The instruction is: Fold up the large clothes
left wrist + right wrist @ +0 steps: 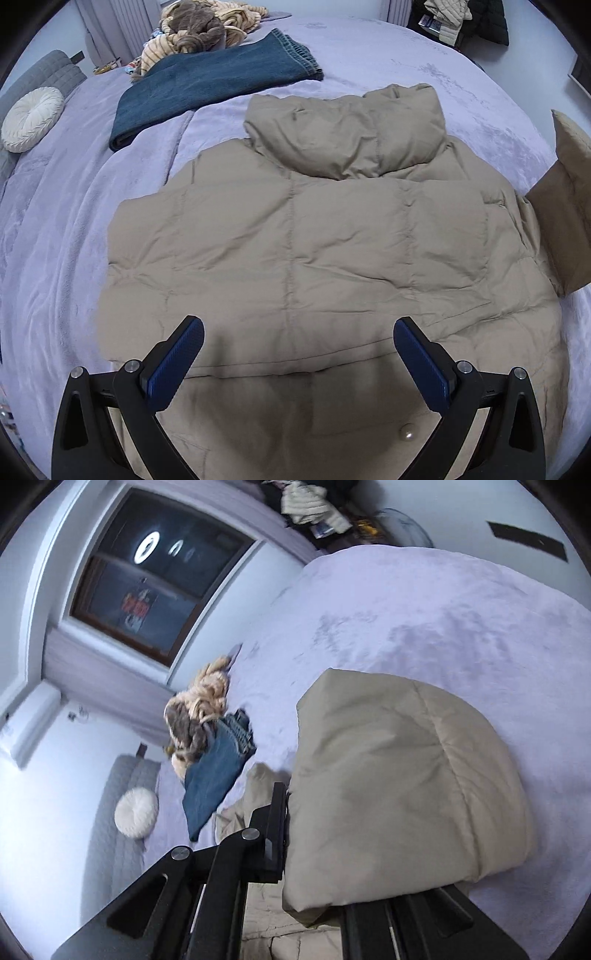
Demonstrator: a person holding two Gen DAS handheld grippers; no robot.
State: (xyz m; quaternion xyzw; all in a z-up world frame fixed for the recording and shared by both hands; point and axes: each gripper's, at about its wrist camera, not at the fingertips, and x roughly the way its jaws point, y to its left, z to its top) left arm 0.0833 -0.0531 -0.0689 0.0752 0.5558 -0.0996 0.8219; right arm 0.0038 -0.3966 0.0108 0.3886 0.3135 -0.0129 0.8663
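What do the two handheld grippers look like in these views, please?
The left gripper has matte black linkage arms with silver pivot bolts and ribbed dark-blue finger pads. The right gripper shows the same black arms and silver bolts; its pads are hidden.
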